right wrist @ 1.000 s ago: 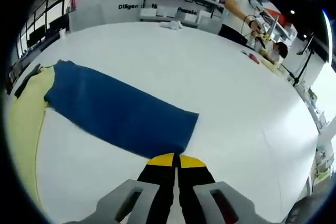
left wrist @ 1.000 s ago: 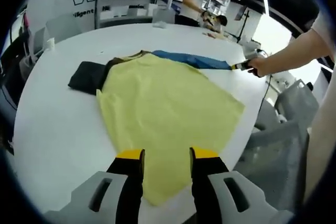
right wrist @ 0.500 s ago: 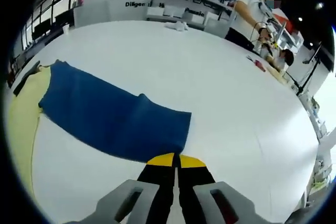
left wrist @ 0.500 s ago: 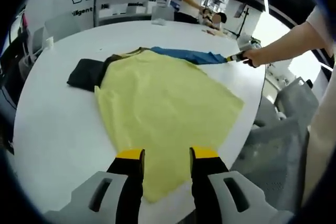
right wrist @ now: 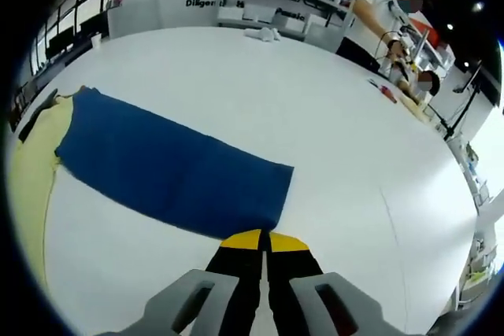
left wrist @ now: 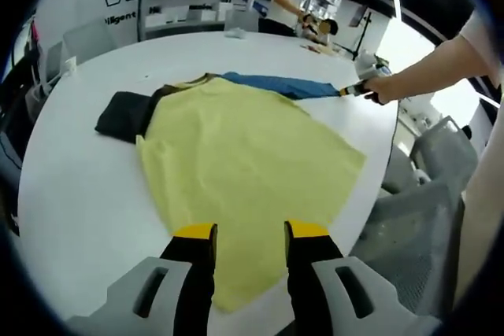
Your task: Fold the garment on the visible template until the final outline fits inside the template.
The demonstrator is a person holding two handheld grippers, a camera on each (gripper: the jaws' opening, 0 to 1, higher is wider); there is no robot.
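Garment (left wrist: 244, 171), yellow, is spread on the white worktop (left wrist: 79, 186); a blue cloth (right wrist: 169, 167) at its 1 o'clock is pinched by the right claw (right wrist: 264, 239). Left claw (left wrist: 250, 230) is held wide. Wall lettering is cut off.

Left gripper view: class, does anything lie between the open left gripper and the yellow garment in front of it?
Nothing visible does. The left gripper is open, and the near edge of the yellow garment lies directly between its jaws on the white table, with no other object in between.
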